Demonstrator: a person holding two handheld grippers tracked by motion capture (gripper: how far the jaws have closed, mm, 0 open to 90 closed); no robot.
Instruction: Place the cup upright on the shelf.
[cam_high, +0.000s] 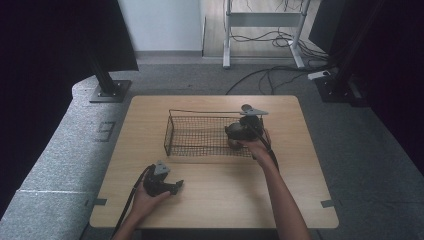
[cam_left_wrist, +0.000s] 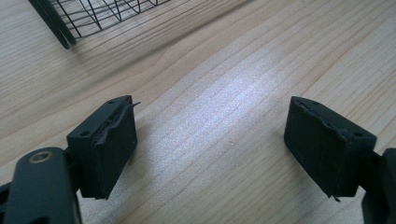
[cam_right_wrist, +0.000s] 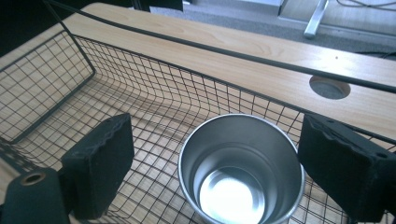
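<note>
A shiny steel cup (cam_right_wrist: 240, 172) stands upright and empty on the floor of a black wire basket (cam_right_wrist: 154, 98), near one end wall. My right gripper (cam_right_wrist: 219, 128) is open and reaches down into the basket, one jaw on each side of the cup, with the right jaw close to its rim. From above, the right gripper (cam_high: 235, 135) sits at the right end of the basket (cam_high: 192, 135). Near the table's front left, my left gripper (cam_high: 176, 186) is held low over bare wood. Its jaws (cam_left_wrist: 210, 112) are wide open with nothing between them.
The basket lies in the middle of a light wooden table (cam_high: 215, 200). A round cable hole (cam_right_wrist: 329, 87) is in the tabletop just beyond the basket. A basket corner (cam_left_wrist: 65, 28) lies ahead of the left gripper. Stands and cables cover the floor behind.
</note>
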